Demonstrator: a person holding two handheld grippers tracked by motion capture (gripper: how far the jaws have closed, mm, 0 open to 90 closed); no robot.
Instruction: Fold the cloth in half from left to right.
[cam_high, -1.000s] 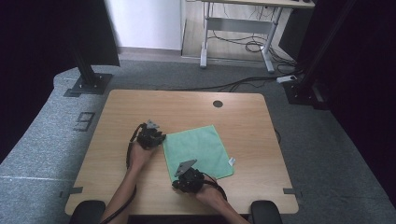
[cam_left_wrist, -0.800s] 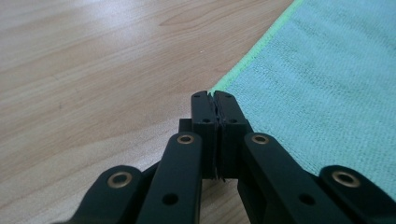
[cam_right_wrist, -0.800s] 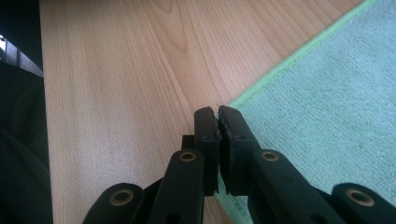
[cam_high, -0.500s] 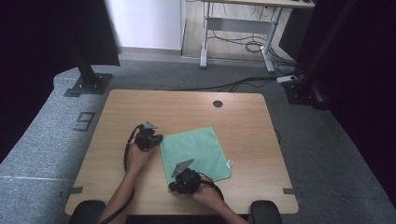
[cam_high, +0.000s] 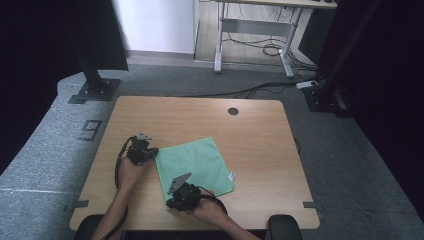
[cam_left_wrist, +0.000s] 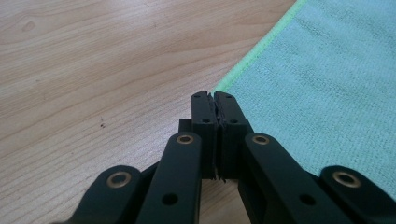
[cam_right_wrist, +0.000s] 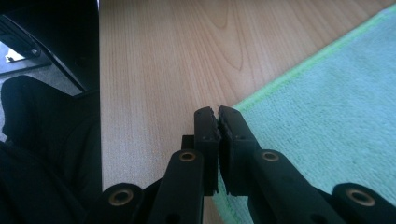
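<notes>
A light green cloth (cam_high: 197, 165) lies flat on the wooden table (cam_high: 250, 130), left of its middle. My left gripper (cam_high: 154, 151) is shut on the cloth's far left corner. In the left gripper view the jaws (cam_left_wrist: 213, 95) are pressed together where the cloth's (cam_left_wrist: 317, 79) bright green hem runs in between them. My right gripper (cam_high: 170, 202) is shut on the near left corner. In the right gripper view its jaws (cam_right_wrist: 218, 109) meet over the hem of the cloth (cam_right_wrist: 327, 93), close to the table's front edge.
A white tag (cam_high: 232, 175) hangs at the cloth's near right corner. A dark cable hole (cam_high: 233, 111) sits in the far middle of the table. Bare wood lies to the right of the cloth. A black armrest (cam_high: 285, 225) stands below the front edge.
Both grippers have moved left across the table, and the cloth has slid left with them, staying flat.
</notes>
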